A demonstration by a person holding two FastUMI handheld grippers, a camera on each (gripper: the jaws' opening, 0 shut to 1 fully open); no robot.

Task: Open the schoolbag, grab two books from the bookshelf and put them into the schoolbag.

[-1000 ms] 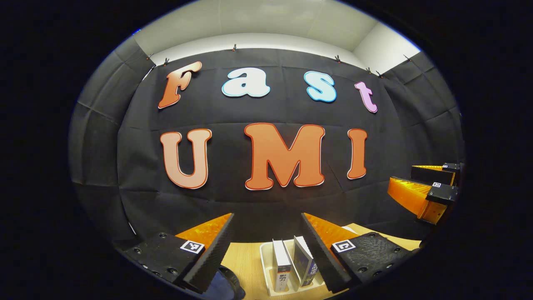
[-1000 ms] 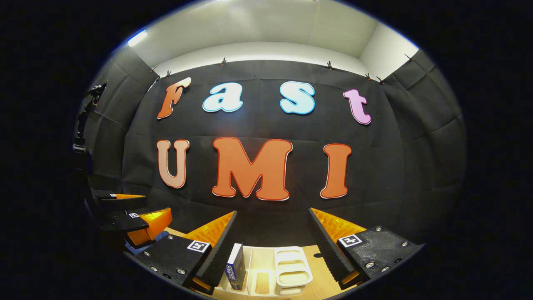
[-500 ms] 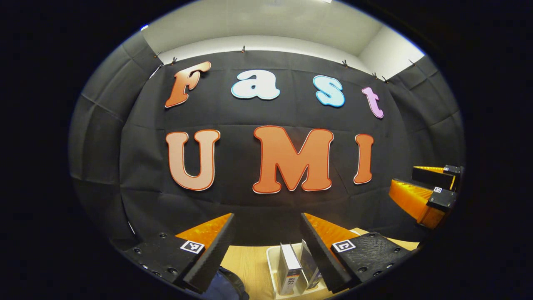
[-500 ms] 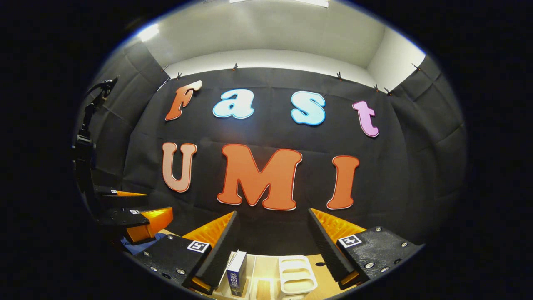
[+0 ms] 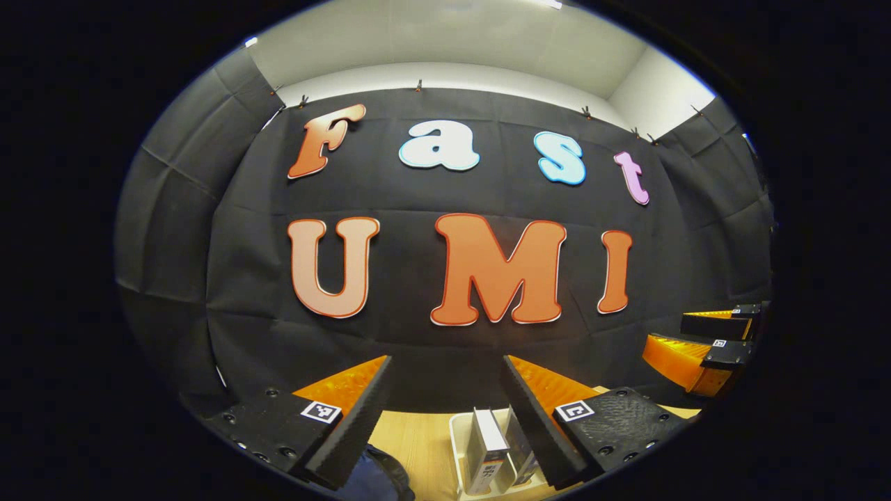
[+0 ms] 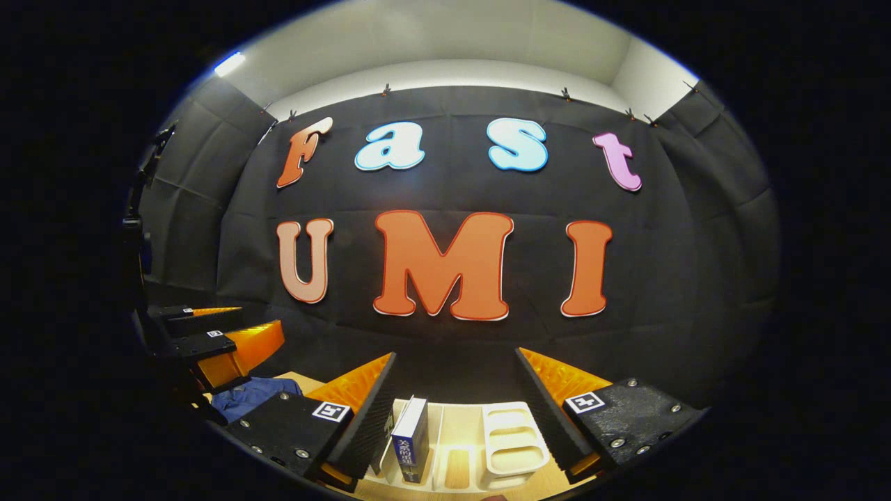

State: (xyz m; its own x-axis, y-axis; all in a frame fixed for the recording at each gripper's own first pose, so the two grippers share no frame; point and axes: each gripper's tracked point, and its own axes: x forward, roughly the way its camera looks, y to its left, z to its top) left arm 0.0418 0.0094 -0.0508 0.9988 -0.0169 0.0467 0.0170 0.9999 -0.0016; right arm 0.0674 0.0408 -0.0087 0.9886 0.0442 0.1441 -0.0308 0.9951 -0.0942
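Left gripper [image 5: 445,417] spread wide above the table [image 5: 418,438], two books [image 5: 487,449] upright in the white rack [image 5: 459,445] between its fingers, right gripper [image 6: 452,410] wide too, blue bag [image 6: 250,393] far left

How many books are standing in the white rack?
2 that I can see in the left gripper view: a white-topped book and a darker book right of it, both upright in the rack. More may be hidden.
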